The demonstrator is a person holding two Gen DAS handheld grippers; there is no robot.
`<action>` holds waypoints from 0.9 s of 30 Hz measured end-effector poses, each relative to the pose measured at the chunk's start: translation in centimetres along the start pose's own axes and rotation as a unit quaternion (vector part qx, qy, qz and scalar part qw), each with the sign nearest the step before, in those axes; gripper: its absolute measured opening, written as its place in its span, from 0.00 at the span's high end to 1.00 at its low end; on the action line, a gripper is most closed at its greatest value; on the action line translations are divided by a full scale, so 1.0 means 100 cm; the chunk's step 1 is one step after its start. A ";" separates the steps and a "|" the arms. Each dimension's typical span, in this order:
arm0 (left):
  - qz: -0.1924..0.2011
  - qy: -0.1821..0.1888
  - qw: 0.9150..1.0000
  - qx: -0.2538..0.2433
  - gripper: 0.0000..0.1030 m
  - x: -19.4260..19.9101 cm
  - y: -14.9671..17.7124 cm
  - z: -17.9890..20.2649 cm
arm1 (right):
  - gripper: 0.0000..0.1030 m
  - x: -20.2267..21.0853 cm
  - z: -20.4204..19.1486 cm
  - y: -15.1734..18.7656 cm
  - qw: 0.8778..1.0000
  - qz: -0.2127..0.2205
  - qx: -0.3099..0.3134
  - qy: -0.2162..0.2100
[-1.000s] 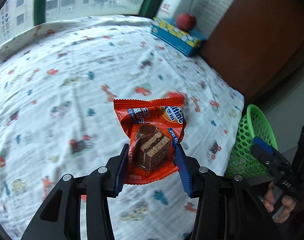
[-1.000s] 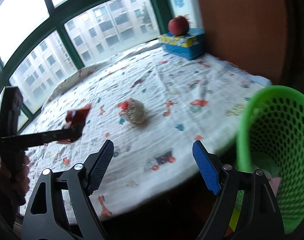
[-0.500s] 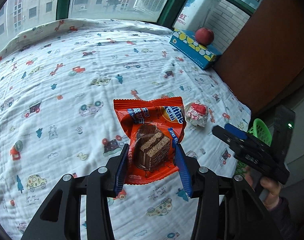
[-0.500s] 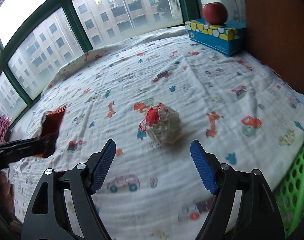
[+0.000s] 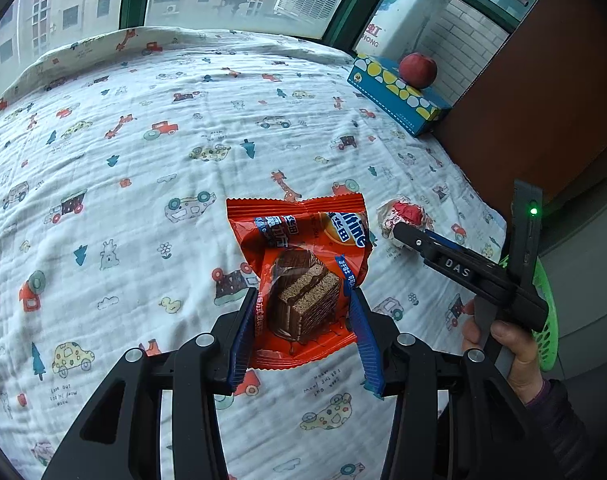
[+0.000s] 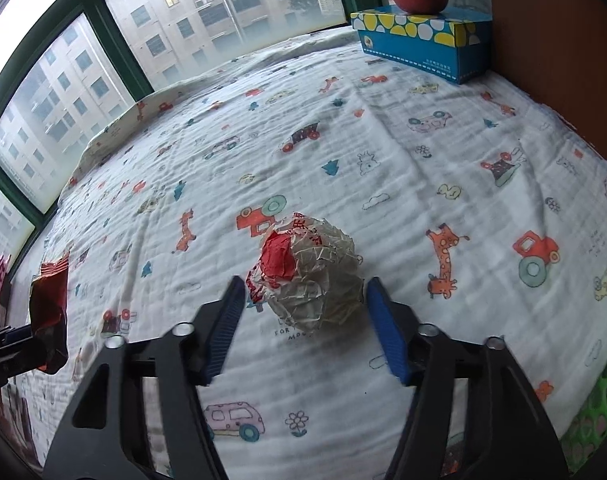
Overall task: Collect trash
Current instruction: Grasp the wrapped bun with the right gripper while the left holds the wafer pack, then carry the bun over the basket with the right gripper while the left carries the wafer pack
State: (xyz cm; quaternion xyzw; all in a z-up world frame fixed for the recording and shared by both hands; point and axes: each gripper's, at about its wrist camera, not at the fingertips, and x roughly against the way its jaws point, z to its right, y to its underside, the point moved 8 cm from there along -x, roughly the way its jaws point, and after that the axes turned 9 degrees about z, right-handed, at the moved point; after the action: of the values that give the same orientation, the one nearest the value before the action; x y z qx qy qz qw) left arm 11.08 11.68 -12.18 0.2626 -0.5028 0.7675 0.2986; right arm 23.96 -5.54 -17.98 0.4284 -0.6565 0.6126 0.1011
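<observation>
Right claw [image 6: 303, 316] spread, straddling crumpled white-and-red paper ball [image 6: 309, 274] lying on cartoon-print cloth surface [image 6: 383, 140]; no contact seen. Best: lower slightly, centre ball, close gently so cloth stays out of pinch. Left claw [image 5: 301, 328] pinching orange chocolate-wafer wrapper [image 5: 303, 276], aloft. Green mesh basket [image 6: 599, 404] at right edge.

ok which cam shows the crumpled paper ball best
The right wrist view: the crumpled paper ball sits large and unblocked between the open right gripper fingers. The left wrist view shows it small, partly hidden behind the right gripper's tip.
</observation>
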 end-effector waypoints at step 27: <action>0.002 0.057 0.997 -0.045 0.57 -0.005 0.003 0.075 | 0.50 0.121 0.027 0.007 0.997 0.063 0.006 0.040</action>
State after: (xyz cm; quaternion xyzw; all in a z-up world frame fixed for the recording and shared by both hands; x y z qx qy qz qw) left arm 12.00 4.51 -10.00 0.2034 -0.5195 0.7586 0.3365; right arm 17.15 -13.29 -11.13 0.3620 -0.6742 0.6380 0.0858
